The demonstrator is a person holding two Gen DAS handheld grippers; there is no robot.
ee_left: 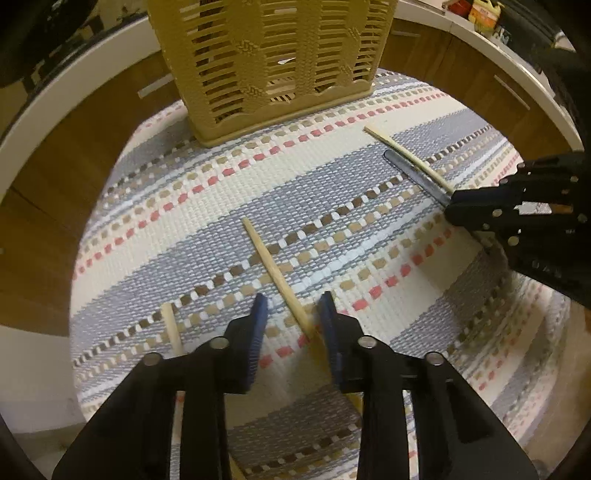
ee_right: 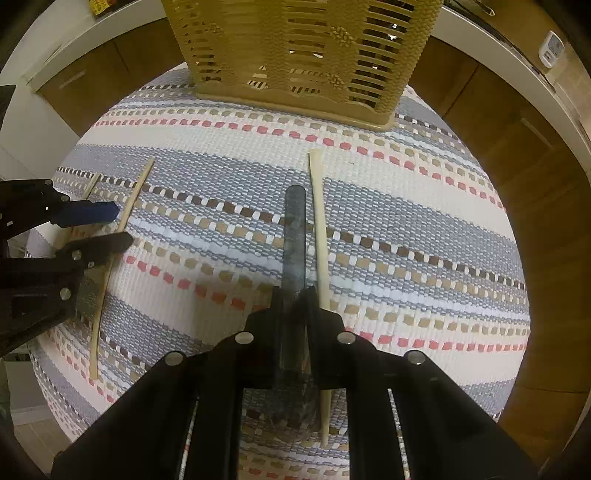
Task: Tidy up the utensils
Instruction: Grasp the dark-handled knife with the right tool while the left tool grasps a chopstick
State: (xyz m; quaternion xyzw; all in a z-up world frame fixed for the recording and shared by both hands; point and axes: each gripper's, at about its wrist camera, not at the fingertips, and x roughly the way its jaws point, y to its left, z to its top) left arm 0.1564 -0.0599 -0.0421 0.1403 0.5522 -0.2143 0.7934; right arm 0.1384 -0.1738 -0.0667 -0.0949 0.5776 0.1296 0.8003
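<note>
A tan slatted basket (ee_left: 273,62) stands at the far edge of a round table with a striped woven cloth (ee_left: 207,206). My left gripper (ee_left: 291,306) is open, its blue pads on either side of a wooden chopstick (ee_left: 269,262) lying on the cloth. Another chopstick (ee_left: 173,326) lies to its left. My right gripper (ee_right: 295,295) is shut on a dark metal spoon (ee_right: 295,229), holding its handle near the cloth. A chopstick (ee_right: 318,221) lies just right of the spoon. The right gripper (ee_left: 452,205) also shows in the left wrist view, and the left gripper (ee_right: 122,225) in the right wrist view.
The basket (ee_right: 295,55) stands beyond both grippers. Wooden cabinets (ee_left: 55,155) with a white counter (ee_left: 498,48) ring the table. Small items (ee_left: 484,14) sit on the counter at the far right.
</note>
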